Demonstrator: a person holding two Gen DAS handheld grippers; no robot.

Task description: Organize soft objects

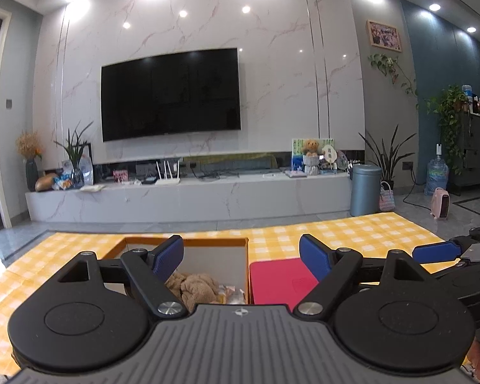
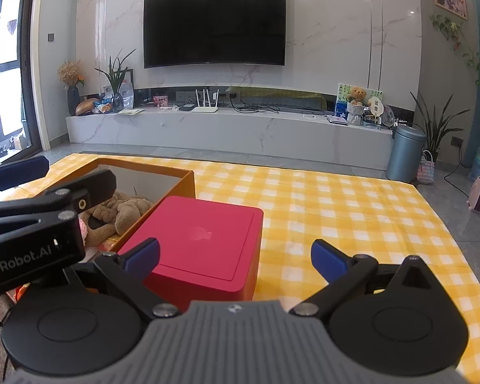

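Between the blue pads of the left gripper (image 1: 241,257), spread wide and holding nothing, sits the open orange box (image 1: 188,242), and down inside it lies a brown plush toy (image 1: 193,286), crumpled against the near wall. Right gripper (image 2: 235,257) too has its fingers well apart, empty, hovering over the near edge of the red box (image 2: 204,240), which stands touching the orange box's right side. Both boxes rest on a yellow checked cloth (image 2: 352,211). Printed on the left gripper's body, seen from the right wrist: "enRobot.AI", its start cut off. Far back, a dark television (image 1: 171,94) hangs on the marble wall.
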